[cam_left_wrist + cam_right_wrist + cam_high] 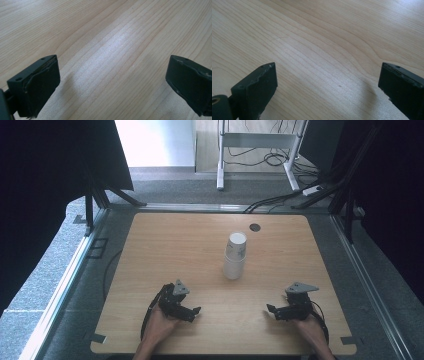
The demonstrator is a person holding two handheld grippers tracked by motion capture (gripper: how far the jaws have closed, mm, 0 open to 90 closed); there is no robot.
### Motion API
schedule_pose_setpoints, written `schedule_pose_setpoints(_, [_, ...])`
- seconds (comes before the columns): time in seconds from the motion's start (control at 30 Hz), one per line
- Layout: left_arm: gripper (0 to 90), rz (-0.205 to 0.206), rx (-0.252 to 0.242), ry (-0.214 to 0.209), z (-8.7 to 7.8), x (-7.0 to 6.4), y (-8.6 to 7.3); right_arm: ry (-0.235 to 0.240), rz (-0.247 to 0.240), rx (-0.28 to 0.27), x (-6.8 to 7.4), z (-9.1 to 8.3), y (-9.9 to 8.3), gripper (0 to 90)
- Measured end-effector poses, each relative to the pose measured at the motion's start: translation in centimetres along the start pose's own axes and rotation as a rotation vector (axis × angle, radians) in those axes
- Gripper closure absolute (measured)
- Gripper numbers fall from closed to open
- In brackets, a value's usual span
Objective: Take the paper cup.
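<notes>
Here the left gripper (194,311) and the right gripper (271,309) are resting low on the near part of the wooden table (165,250), both with jaws spread wide and gripping nothing, while the stack of white cups (235,256) is standing upright farther back, well apart from both

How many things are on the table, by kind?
Stack of white cups: 1 stack; how many cups are nested in it cannot be told
Hand-held grippers, left and right: 2
Total: 3
</notes>
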State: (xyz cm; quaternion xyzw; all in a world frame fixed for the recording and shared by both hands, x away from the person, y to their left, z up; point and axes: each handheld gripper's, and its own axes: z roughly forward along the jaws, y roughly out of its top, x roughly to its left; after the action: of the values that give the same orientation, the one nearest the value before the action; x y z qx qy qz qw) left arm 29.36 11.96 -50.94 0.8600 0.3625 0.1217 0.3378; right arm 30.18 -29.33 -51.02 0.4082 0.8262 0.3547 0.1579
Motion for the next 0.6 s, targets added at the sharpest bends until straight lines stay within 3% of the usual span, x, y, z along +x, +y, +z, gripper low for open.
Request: schedule_pose_setpoints(0.6, [0.0, 0.011, 0.011, -0.002, 0.25, -0.18, 0.08, 0.015, -0.022, 0.002, 0.35, -0.03, 0.23, 2.1])
